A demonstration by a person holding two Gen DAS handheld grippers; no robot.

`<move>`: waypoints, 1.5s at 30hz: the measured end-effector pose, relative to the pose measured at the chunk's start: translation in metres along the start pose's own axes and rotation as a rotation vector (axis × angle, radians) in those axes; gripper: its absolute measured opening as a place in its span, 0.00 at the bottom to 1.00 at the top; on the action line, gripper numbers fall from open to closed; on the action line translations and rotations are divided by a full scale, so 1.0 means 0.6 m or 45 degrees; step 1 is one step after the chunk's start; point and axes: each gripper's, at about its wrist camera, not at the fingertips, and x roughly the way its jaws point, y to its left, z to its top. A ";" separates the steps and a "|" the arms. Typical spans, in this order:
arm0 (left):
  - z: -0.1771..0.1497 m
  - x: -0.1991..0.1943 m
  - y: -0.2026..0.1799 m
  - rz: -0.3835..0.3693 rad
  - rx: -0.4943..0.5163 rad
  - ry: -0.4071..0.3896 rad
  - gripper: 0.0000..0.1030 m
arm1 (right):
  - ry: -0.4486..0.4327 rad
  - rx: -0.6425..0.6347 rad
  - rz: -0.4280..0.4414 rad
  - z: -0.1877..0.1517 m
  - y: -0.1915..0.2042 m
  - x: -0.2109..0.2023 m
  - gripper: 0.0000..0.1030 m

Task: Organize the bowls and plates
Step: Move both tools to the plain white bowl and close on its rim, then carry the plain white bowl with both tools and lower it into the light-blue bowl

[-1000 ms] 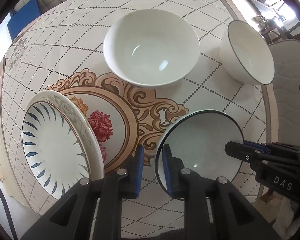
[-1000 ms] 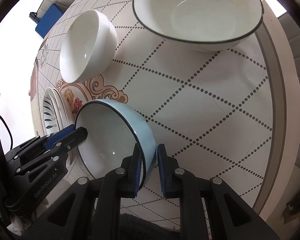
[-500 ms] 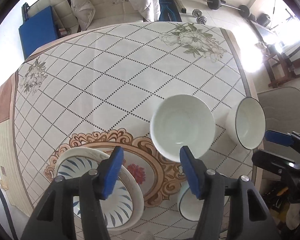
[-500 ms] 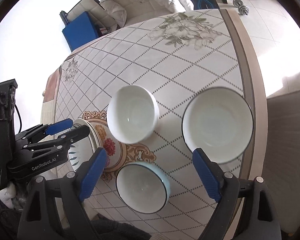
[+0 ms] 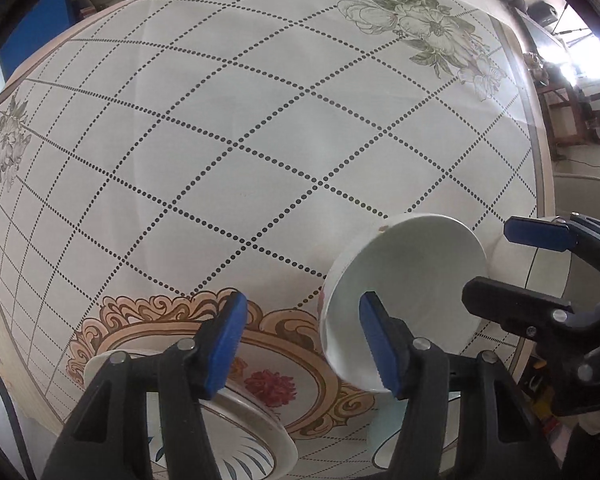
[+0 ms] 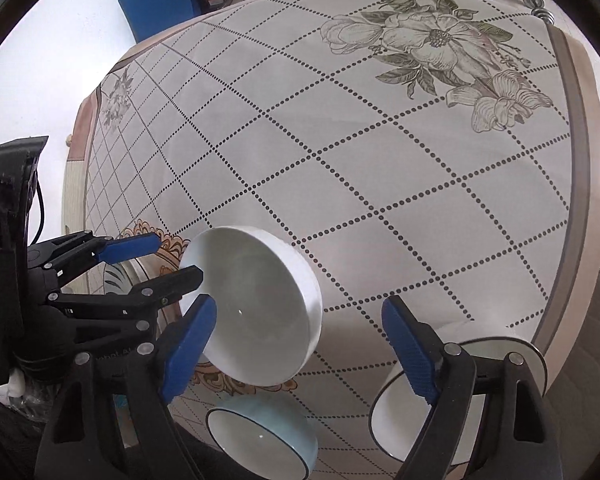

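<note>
The plain white ceramic bowl (image 5: 404,300) sits tilted between my two tools, its mouth facing me, at the near middle of the surface (image 5: 260,140), which is covered by a white cloth with dotted diamond lines and flower prints. My left hand-held gripper (image 5: 302,344) is spread wide, blue pads apart; its right pad lies in front of the white bowl's hollow, though I cannot tell whether it touches. My right hand-held gripper (image 6: 298,344) is also released, its jaws wide on either side of the same bowl. Just near of that bowl stands a pale blue bowl with a dark rim (image 6: 264,436). To the right is a white bowl with a thin dark rim (image 6: 396,416). At near left lies a white plate with blue leaf strokes (image 5: 236,436), by the red flower medallion.
</note>
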 end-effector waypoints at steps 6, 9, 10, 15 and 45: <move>-0.003 0.032 0.004 -0.027 -0.005 0.042 0.54 | 0.049 -0.011 0.009 0.010 0.003 0.028 0.81; -0.007 0.044 0.005 -0.040 -0.009 0.053 0.51 | 0.062 -0.011 0.008 0.011 0.004 0.040 0.75; -0.009 0.048 0.005 -0.046 -0.016 0.056 0.50 | 0.067 -0.010 0.008 0.010 0.004 0.043 0.74; -0.018 0.063 0.007 -0.068 -0.026 0.065 0.35 | 0.068 -0.009 0.014 0.009 0.012 0.050 0.64; -0.036 0.024 -0.008 -0.062 -0.043 -0.001 0.09 | 0.124 0.118 -0.023 -0.012 0.008 0.083 0.15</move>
